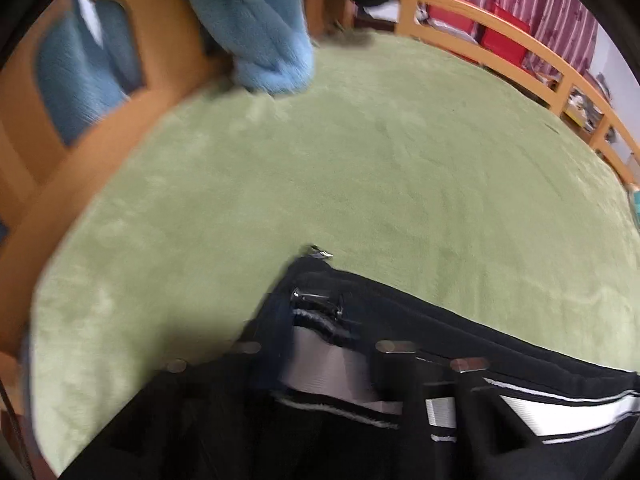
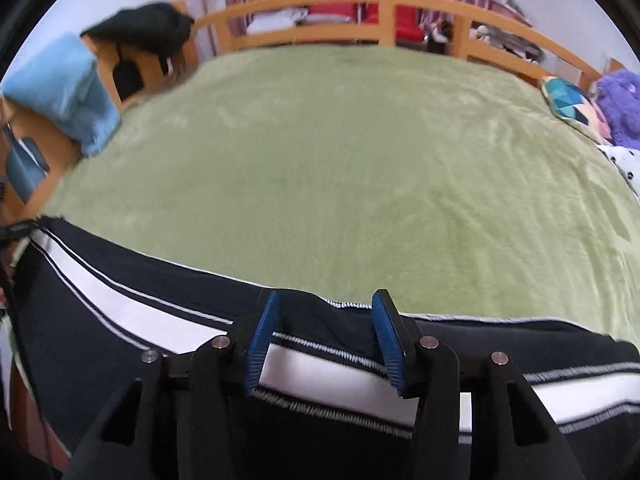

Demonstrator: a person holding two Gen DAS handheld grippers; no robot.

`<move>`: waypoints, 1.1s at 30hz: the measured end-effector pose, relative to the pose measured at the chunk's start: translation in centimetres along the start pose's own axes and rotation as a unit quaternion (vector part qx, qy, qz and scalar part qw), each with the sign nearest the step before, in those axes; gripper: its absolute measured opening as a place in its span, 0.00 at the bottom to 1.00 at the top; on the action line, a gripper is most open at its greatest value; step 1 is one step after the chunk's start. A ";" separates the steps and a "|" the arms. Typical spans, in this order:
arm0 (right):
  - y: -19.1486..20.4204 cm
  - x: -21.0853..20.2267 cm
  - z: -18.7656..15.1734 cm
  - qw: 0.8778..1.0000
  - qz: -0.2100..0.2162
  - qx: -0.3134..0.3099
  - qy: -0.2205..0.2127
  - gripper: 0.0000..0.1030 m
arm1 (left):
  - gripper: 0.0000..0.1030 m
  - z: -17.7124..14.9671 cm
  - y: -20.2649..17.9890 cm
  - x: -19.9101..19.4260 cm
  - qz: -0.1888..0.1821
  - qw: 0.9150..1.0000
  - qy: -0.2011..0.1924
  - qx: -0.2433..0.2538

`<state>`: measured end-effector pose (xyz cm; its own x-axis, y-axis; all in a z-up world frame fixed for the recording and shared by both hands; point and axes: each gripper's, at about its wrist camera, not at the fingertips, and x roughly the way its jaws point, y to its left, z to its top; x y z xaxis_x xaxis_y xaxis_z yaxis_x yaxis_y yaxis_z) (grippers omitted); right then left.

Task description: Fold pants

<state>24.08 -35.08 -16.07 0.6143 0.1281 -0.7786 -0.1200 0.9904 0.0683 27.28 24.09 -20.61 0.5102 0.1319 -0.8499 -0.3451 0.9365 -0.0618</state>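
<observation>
Black pants with a white side stripe (image 2: 132, 312) lie along the near edge of the green bed cover (image 2: 340, 160). In the right wrist view my right gripper (image 2: 326, 312) stands with its blue pads (image 2: 260, 340) apart, and a fold of the pants' edge lies between them. In the left wrist view the pants (image 1: 400, 316) drape over my left gripper (image 1: 316, 340). Its fingers are blurred and mostly hidden by the cloth, near the waistband with a small zip pull (image 1: 320, 254).
A wooden bed rail (image 2: 384, 4) runs along the far side. A light blue blanket (image 2: 68, 88) and a black garment (image 2: 144, 24) hang on the footboard at left. A patterned pillow (image 2: 572, 104) and a purple plush toy (image 2: 624, 104) lie at far right.
</observation>
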 end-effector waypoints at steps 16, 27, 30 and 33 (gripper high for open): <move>-1.2 0.6 -6.0 0.993 -0.071 0.076 0.060 0.49 | 0.62 2.6 2.8 -0.3 0.007 0.999 -0.022 -0.039; -1.5 -0.4 -6.7 0.989 -0.049 0.130 0.043 0.62 | 0.65 -4.1 -3.5 -5.8 -0.044 0.997 -0.007 0.060; -3.1 -4.6 -8.3 0.985 -0.085 0.150 0.000 0.62 | 0.65 -6.6 -5.1 -6.1 -0.056 0.996 0.014 0.075; -6.3 -8.9 -10.4 0.971 -0.146 0.184 -0.032 0.64 | 0.65 -8.4 -6.8 -6.3 -0.069 0.993 0.031 0.089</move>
<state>11.30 -43.01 -16.03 0.6291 -0.1692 -0.7587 0.3463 0.9348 0.0787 19.78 14.14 -19.24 0.4911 -0.0173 -0.8709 -0.1280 0.9875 -0.0918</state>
